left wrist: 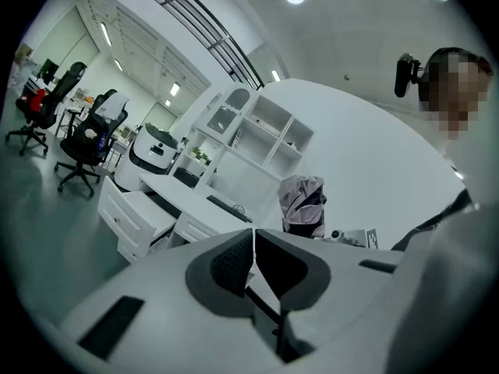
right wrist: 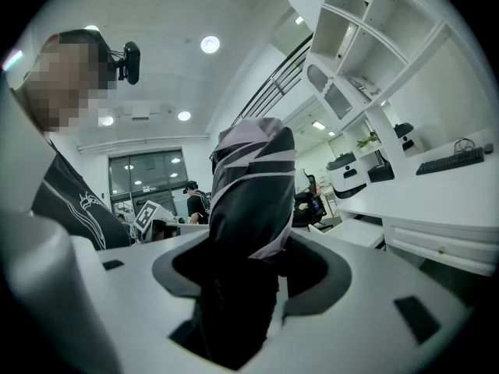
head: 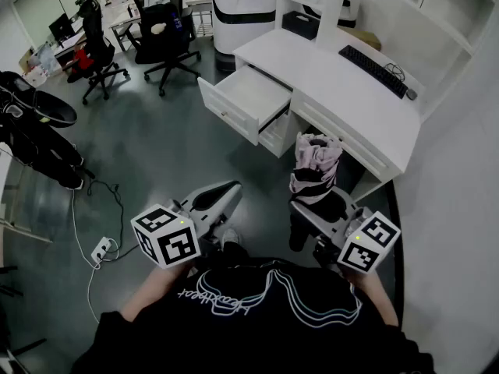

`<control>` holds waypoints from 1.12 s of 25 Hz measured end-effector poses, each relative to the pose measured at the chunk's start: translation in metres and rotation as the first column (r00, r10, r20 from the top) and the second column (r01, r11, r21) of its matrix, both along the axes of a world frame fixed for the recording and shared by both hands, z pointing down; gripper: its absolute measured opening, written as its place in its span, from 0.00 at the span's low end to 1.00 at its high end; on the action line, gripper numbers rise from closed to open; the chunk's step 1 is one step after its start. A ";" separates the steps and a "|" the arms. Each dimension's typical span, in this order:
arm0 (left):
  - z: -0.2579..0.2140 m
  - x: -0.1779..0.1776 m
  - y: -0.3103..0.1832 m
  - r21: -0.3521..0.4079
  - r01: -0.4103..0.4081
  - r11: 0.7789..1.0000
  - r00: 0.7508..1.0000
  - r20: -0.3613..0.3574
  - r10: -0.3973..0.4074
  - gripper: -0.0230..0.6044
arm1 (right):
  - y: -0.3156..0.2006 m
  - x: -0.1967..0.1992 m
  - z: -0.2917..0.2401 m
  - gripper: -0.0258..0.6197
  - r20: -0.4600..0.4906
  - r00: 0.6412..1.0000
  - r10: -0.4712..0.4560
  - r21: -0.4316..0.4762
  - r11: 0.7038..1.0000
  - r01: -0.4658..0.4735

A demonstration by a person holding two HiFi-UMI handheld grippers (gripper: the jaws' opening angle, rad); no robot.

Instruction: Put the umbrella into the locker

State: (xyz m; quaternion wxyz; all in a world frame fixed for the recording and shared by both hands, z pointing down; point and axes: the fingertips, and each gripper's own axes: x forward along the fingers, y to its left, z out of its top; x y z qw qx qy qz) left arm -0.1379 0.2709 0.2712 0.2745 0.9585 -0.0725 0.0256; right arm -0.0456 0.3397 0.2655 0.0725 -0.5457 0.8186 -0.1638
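My right gripper is shut on a folded black and lilac umbrella, which stands upright out of its jaws. In the right gripper view the umbrella fills the gap between the pads of the right gripper. My left gripper is shut with nothing in it, and its pads meet in the left gripper view. From there the umbrella shows to the right. Ahead stands a white desk with an open, empty drawer, a little beyond and to the left of the umbrella.
A keyboard lies on the desk top. White shelves rise behind it. A printer and black office chairs stand at the back. A power strip with its cable lies on the floor at the left.
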 end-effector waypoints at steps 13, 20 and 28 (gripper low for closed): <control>0.001 0.006 0.016 0.008 -0.018 1.000 1.000 -0.002 0.018 0.06 | 0.021 0.014 -0.007 0.43 -0.023 0.999 0.049 0.040 0.998 -0.048; 0.013 0.021 -0.002 -0.043 -0.019 0.999 1.000 -0.008 0.019 0.06 | 0.006 0.027 -0.002 0.43 -0.050 0.997 0.059 0.022 0.998 -0.058; 0.035 0.050 -0.044 -0.088 -0.027 0.996 0.999 0.015 0.028 0.06 | -0.034 0.054 0.025 0.43 -0.008 0.998 0.064 -0.044 0.997 -0.065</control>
